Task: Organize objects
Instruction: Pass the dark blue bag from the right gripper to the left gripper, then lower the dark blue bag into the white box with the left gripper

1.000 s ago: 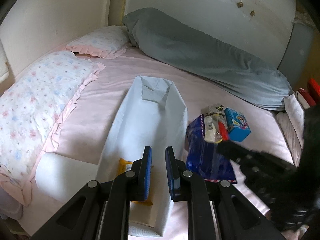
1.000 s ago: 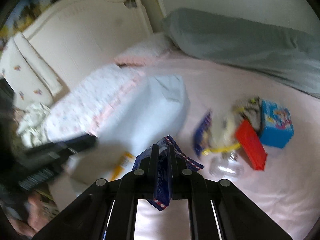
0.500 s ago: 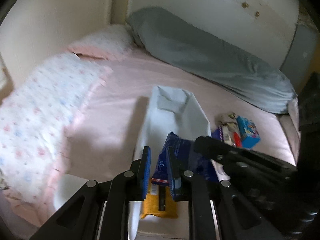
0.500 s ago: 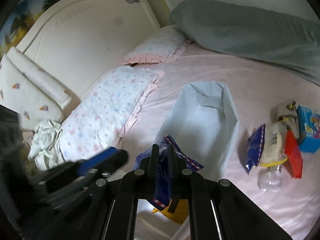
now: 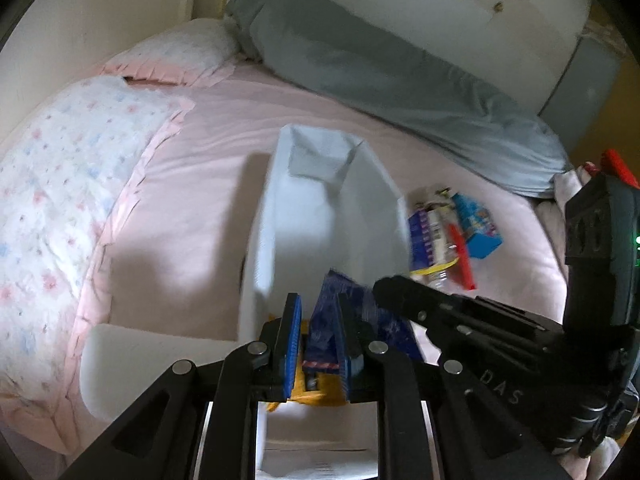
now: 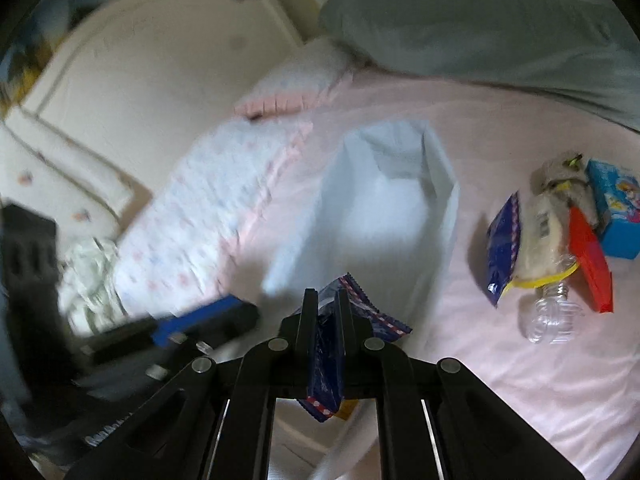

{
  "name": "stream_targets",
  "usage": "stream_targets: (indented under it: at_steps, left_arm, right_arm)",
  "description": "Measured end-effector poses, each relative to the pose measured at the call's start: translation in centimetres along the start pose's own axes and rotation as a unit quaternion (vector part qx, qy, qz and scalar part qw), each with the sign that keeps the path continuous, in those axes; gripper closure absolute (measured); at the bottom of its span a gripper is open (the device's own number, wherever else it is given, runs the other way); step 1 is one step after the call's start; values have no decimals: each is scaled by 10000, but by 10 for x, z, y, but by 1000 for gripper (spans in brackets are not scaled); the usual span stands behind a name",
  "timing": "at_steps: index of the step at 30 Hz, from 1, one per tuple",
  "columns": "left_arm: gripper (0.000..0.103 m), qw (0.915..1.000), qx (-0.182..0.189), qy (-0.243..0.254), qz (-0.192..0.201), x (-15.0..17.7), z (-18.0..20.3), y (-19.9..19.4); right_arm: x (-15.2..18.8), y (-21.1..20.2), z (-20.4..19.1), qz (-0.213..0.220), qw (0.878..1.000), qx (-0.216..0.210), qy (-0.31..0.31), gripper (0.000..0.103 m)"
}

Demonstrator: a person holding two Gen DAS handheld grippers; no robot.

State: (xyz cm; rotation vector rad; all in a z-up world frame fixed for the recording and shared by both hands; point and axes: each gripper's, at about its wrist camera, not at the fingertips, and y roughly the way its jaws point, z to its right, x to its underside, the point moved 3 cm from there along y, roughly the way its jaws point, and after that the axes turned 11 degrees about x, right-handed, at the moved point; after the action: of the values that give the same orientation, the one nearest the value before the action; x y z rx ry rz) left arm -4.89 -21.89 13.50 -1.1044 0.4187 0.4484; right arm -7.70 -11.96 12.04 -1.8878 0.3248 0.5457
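A pale, open paper bag [image 5: 328, 216] [image 6: 380, 208] lies on the pink bed sheet with its mouth toward me. A yellow packet [image 5: 320, 398] [image 6: 346, 408] lies inside, near the mouth. My right gripper [image 6: 326, 294] pinches a blue snack packet [image 6: 324, 364] [image 5: 326, 320] with a red and white edge. Its jaws are opening, and the packet is still between them, over the bag's mouth. In the left wrist view the right gripper [image 5: 384, 288] comes in from the right. My left gripper [image 5: 318, 304] hovers at the mouth with a narrow gap between its blue pads. The packet shows through that gap.
Right of the bag lies a pile: a second blue packet [image 6: 502, 252], a clear bottle [image 6: 552, 316], a red packet [image 6: 588, 256] and a blue box [image 6: 616, 208]. A flowered pillow [image 5: 60, 200] lies at the left and a grey bolster [image 5: 400, 72] along the back. A white rounded thing [image 5: 132, 364] sits left of the mouth.
My right gripper has carried the blue packet left from the pile side to the bag's mouth. My left gripper has shifted closer over the mouth; the packet now shows between its pads.
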Motion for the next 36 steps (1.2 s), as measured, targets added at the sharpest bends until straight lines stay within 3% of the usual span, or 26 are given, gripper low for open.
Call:
stream_targets:
  at_steps: [4,8,13,20,22,24,25,27,28,30,31,36]
  left_arm:
    - [87,9998,-167,-80,-83,3,-10,8]
    - [87,9999,-132,-39,69,0,0,9]
    - [87,9996,-60,144,229,-1,18,8]
    - [87,9990,-208,297,275,0,30,14]
    - [87,9976,-279,365,523,-2,36,9]
    - [87,9926,-158,461,1111,-4,44,-10]
    - [84,9872,36,503,1515,-4,49,-23]
    - [51,9781,355,610,1960,-2,53,-34]
    - [36,9759,346,593,2072,0,50,-33]
    - [67,9807,-39,435,1904,-3,42,-25]
    - [98,9841,-223,420,1710,-5,39,-19]
    - [100,9892,-600,367,1285,-6,28,0]
  right_arm:
    - [2,17,-7,-285,9991,-180,-262,89]
    - [3,3,-3,170,9975,48,-686,76]
    - [-1,-7,21,398,9981,1,-466,61]
    - [-7,-12,46,569,9976,325,-201,61]
    - [-7,-14,50,623,9969,433,-216,61]
    - [-7,-21,53,784,9951,536,-267,71]
    - [-8,-29,54,942,9935,583,-280,81]
    - [-11,-46,58,1295,9879,807,-295,84]
    - [-13,-51,60,1379,9857,915,-325,84]
    - [-15,-54,66,1413,9833,1094,-335,84]
    - [-14,-52,69,1404,9831,1128,-326,84]
    - [-9,-36,94,1113,9871,1144,-140,84]
